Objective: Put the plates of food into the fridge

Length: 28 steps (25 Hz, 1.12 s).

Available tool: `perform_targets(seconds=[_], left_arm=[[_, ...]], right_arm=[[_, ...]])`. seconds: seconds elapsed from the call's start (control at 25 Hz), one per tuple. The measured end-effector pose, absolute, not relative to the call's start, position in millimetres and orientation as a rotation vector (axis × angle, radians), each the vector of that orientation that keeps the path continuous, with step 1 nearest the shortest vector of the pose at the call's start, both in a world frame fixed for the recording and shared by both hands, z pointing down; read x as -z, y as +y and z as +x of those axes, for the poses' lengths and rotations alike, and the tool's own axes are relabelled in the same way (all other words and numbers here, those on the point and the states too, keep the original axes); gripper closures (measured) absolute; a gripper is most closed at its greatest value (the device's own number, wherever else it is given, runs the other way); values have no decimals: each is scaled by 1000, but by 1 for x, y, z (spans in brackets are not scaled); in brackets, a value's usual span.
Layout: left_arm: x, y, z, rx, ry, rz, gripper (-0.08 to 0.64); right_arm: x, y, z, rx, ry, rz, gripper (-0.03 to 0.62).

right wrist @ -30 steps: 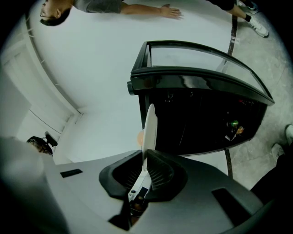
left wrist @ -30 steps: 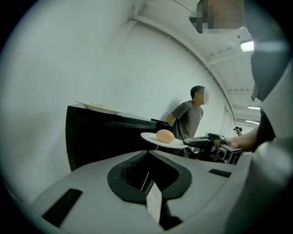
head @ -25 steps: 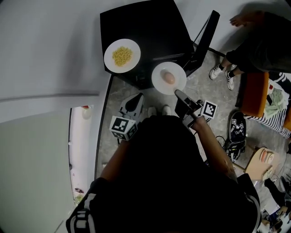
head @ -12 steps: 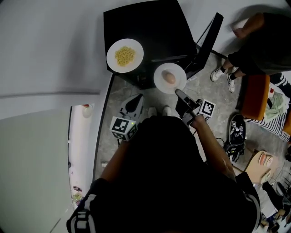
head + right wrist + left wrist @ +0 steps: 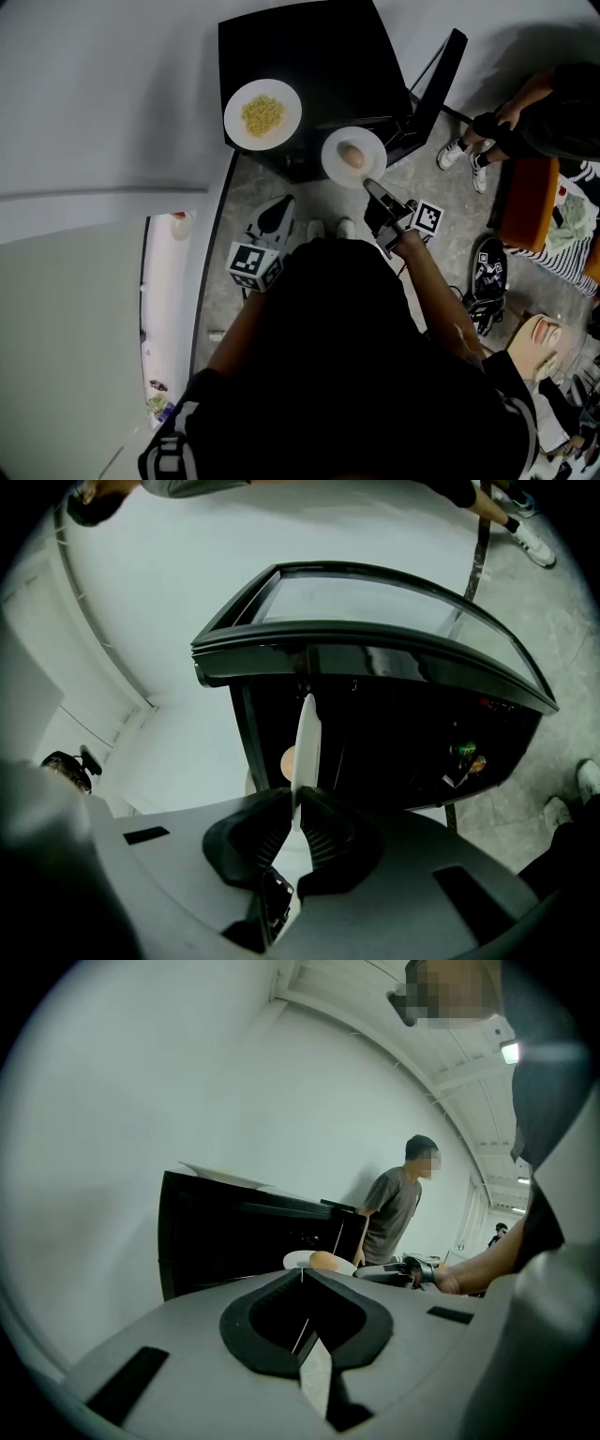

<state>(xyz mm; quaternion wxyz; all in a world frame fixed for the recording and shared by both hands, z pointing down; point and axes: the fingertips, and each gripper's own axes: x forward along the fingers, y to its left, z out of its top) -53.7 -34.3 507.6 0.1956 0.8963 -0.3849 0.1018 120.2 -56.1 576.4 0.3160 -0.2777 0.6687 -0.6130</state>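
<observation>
Head view gives you the layout: your right gripper (image 5: 371, 186) holds a white plate (image 5: 353, 157) with a rounded tan piece of food (image 5: 352, 157) out in front of the black fridge (image 5: 319, 56), whose door (image 5: 436, 75) stands open. Only this view shows the second plate (image 5: 262, 114), heaped with yellow food, sitting on the fridge's top. Right gripper view shows what the head view cannot: your jaws are clamped on the plate's rim, the plate seen edge-on before the fridge's dark inside. Left gripper view shows your left gripper (image 5: 302, 1283) with its jaws pressed together and nothing between them, hanging low beside the fridge, apart from both plates.
</observation>
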Motion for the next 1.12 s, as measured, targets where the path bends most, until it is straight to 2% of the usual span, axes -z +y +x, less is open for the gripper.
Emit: perform_targets(seconds=[1.12], left_arm=[[-509,-40,-67,-296,-1122,2476,537]], right_arm=[[-614,-93,126,1642,1684,-809,548]])
